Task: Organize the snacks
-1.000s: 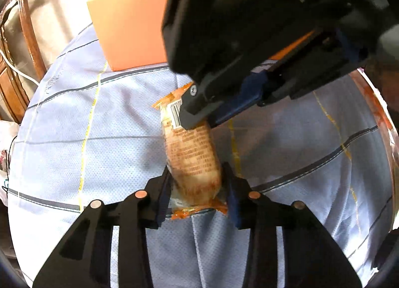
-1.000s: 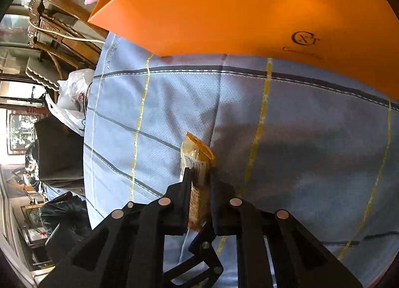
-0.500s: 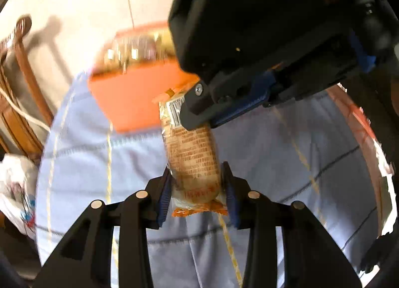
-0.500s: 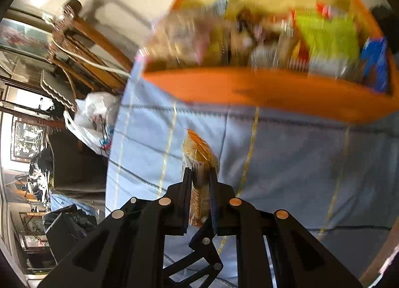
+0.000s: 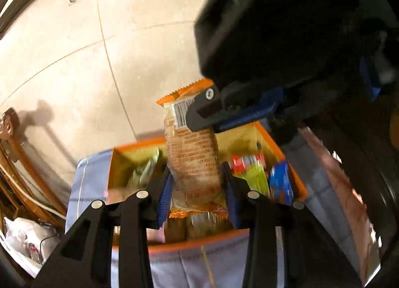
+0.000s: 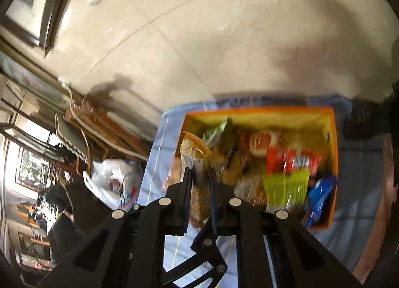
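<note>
A long clear snack packet with orange ends point(image 5: 193, 160) is held in the air by both grippers. My left gripper point(image 5: 197, 188) is shut on its near end. My right gripper point(image 6: 200, 188) is shut on its far end point(image 6: 192, 148); its black body fills the top right of the left wrist view. The packet hangs above an open orange box point(image 5: 286, 158) full of snacks, which also shows in the right wrist view point(image 6: 333, 138). The box stands on a blue-grey tablecloth point(image 6: 359, 188).
Inside the box lie a green packet point(image 6: 285, 188), a blue packet point(image 6: 320, 198) and red ones point(image 6: 291, 159). A wooden chair point(image 5: 15, 153) and a white plastic bag point(image 6: 114, 183) are left of the table. A tiled wall rises behind.
Both grippers have lifted the packet off the tablecloth and carried it forward over the orange box, whose inside has come into view.
</note>
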Demonstrator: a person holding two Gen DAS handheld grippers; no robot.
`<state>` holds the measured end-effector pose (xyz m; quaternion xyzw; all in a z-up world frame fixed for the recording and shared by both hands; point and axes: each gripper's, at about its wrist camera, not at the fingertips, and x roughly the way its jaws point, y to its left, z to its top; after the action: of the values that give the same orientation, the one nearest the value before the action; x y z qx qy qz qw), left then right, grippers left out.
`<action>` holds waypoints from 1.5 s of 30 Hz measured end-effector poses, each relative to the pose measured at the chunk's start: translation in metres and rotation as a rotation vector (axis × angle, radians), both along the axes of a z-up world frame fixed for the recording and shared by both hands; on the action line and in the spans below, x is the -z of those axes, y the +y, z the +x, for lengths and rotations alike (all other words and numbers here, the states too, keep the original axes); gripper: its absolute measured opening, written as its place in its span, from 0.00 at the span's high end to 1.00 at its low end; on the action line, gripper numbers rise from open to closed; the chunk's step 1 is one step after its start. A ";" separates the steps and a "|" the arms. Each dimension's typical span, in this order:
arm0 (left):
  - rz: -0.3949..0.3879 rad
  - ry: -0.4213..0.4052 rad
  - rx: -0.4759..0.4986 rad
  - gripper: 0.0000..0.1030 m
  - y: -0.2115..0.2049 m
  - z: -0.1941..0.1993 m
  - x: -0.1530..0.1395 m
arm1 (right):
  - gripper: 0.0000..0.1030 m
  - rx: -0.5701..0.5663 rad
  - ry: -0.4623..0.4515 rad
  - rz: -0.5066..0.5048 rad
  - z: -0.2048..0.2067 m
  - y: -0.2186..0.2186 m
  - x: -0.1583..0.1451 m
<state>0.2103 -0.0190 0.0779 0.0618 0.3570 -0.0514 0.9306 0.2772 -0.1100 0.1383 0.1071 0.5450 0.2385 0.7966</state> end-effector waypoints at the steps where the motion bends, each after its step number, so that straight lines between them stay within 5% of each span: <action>1: 0.012 -0.010 -0.014 0.63 0.000 0.008 -0.001 | 0.79 0.016 0.024 0.007 0.009 -0.003 0.003; 2: 0.031 -0.022 -0.042 0.46 0.006 0.017 0.004 | 0.54 0.049 0.040 0.011 0.019 -0.006 0.007; 3: 0.051 -0.032 -0.077 0.05 0.006 0.022 0.003 | 0.29 0.079 0.033 0.017 0.022 -0.008 0.008; 5: 0.058 -0.051 -0.142 0.05 0.010 0.027 0.000 | 0.25 0.142 -0.007 0.018 0.031 -0.018 0.010; 11: 0.061 -0.007 -0.152 0.05 0.019 0.021 0.006 | 0.22 0.151 0.059 0.012 0.029 -0.022 0.021; 16: -0.022 0.031 -0.168 0.05 0.039 0.003 0.005 | 0.22 0.132 0.053 0.032 0.003 -0.022 0.016; 18: -0.020 0.038 -0.183 0.05 0.041 -0.005 0.006 | 0.22 0.180 -0.044 0.010 -0.018 -0.035 0.009; 21: -0.074 0.092 -0.201 0.05 0.054 -0.020 0.012 | 0.12 0.249 -0.360 -0.192 -0.079 -0.057 0.011; 23: -0.079 0.112 -0.218 0.05 0.057 -0.028 0.023 | 0.11 0.227 -0.399 -0.199 -0.098 -0.066 0.025; 26: -0.039 0.134 -0.258 0.05 0.061 -0.031 0.026 | 0.11 0.197 -0.419 -0.352 -0.115 -0.064 0.054; 32: -0.033 0.114 -0.254 0.04 0.060 -0.033 0.015 | 0.11 0.245 -0.339 -0.375 -0.108 -0.070 0.081; 38: -0.127 0.125 -0.215 0.04 0.062 -0.035 0.018 | 0.11 0.267 -0.354 -0.414 -0.098 -0.063 0.079; 45: -0.070 0.090 -0.198 0.04 0.056 -0.039 0.014 | 0.11 0.307 -0.345 -0.482 -0.092 -0.064 0.072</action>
<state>0.1716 0.0374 0.0636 -0.0086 0.4008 0.0259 0.9157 0.1851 -0.1743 0.0663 -0.0456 0.4202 -0.0055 0.9063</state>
